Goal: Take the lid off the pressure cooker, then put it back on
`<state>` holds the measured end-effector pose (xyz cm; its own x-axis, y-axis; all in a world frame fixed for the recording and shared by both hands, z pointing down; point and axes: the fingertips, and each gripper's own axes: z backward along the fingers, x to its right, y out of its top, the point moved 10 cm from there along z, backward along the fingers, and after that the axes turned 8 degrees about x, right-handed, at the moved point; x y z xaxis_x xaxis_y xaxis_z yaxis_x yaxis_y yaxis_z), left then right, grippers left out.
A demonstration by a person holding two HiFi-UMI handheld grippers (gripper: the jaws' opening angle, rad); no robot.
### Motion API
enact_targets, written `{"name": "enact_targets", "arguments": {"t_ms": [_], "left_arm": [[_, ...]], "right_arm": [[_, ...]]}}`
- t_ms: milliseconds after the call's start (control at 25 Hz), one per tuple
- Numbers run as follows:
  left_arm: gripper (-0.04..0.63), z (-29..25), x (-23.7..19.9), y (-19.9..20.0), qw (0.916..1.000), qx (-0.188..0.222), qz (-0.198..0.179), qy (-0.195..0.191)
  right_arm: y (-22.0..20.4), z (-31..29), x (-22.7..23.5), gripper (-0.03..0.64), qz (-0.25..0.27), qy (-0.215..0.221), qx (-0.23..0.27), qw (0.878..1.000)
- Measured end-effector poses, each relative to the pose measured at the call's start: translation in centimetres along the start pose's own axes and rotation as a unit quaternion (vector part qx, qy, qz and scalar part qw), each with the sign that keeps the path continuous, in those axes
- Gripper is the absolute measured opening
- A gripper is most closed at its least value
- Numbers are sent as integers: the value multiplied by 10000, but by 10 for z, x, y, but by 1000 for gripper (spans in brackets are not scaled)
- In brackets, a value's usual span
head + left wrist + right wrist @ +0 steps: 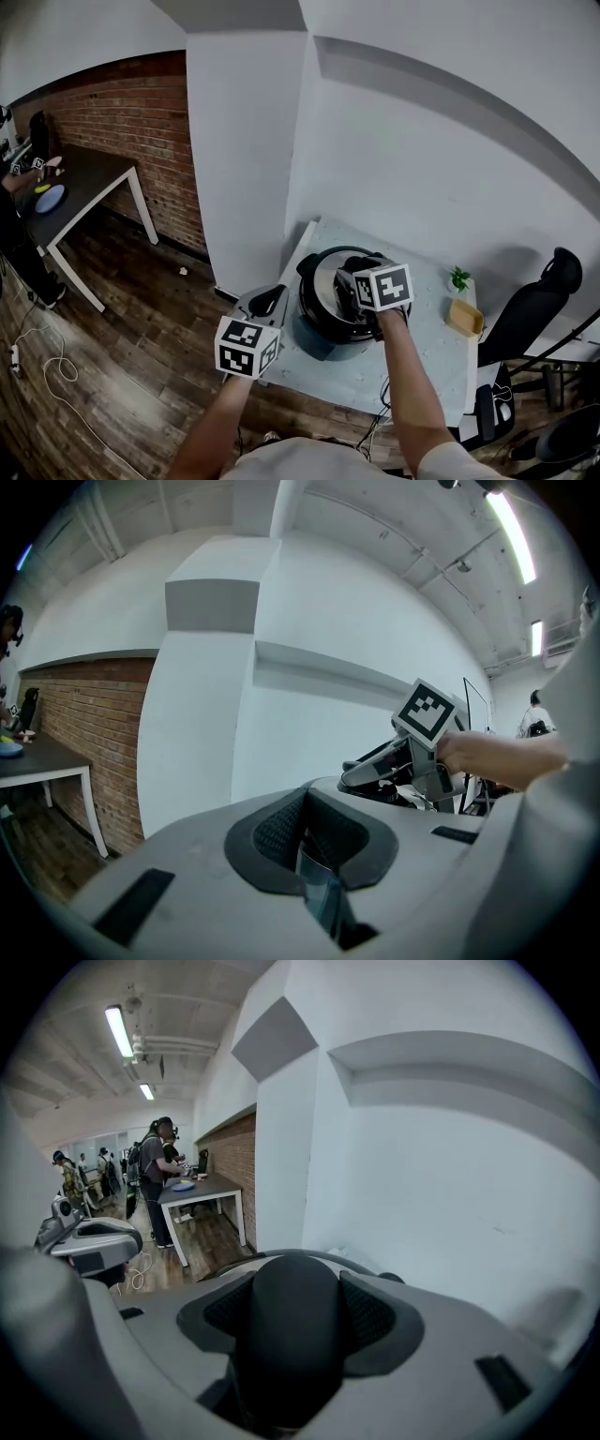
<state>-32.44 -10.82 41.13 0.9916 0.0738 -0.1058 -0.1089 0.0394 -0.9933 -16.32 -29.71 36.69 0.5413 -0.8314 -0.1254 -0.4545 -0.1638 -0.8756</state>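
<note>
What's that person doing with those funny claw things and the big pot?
A person holds a gripper in each hand at a pressure cooker on a small white table. The jaws of the right gripper are shut on the black handle of the lid, which looks to sit on the pot. The left gripper hangs beside the cooker, jaws together, holding nothing.

Dim, cool light from ceiling strip lights — strong fisheye bending, dark vignetted corners, soft foreground.
</note>
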Motion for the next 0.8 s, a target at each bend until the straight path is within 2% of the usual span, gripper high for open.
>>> {"name": "enact_targets", "arguments": {"t_ms": [480,800], "left_arm": [[14,-1,-4,-9,9997,-60,193,-107],[14,-3,-5,-17,9991,-71,398,-142]], "right_arm": [[2,-1,1,276,-78,-9,-138,9999],[1,0,-2,276,-201,-231,-164,9994]]}}
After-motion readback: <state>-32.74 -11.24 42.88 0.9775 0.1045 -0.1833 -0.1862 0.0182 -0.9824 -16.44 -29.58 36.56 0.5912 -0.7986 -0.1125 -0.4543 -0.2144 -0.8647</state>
